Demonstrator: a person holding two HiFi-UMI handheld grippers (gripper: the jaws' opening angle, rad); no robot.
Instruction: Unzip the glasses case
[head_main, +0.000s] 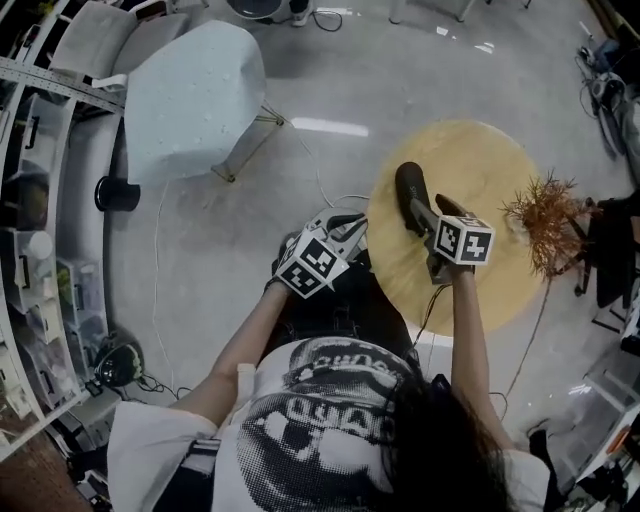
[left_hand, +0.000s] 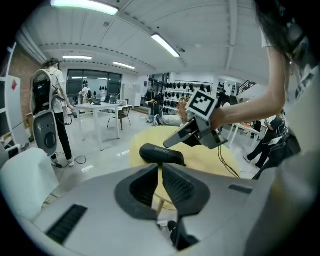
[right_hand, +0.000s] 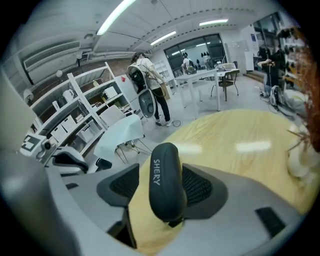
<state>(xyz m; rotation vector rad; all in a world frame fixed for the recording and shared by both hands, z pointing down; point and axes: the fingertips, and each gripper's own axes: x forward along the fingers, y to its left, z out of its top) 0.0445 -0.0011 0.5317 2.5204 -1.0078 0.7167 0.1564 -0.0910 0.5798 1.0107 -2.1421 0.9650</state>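
A black zipped glasses case (head_main: 409, 192) marked SHERY lies near the left edge of the round yellow table (head_main: 480, 150). My right gripper (head_main: 421, 216) straddles its near end with the jaws wide. In the right gripper view the case (right_hand: 165, 185) runs between the pads of the right gripper (right_hand: 162, 169). It sits against the right pad, and a strip of table shows beside the left pad. My left gripper (head_main: 342, 228) hangs off the table's left edge, lower than the top. Its jaws (left_hand: 159, 167) meet at the tips with nothing in them, pointing at the case (left_hand: 161, 154).
A dried orange plant (head_main: 545, 220) stands at the table's right edge. On the floor to the left are a pale blue chair (head_main: 190, 95), cables and white shelving (head_main: 30, 250). A person (left_hand: 50, 110) stands far back in the room.
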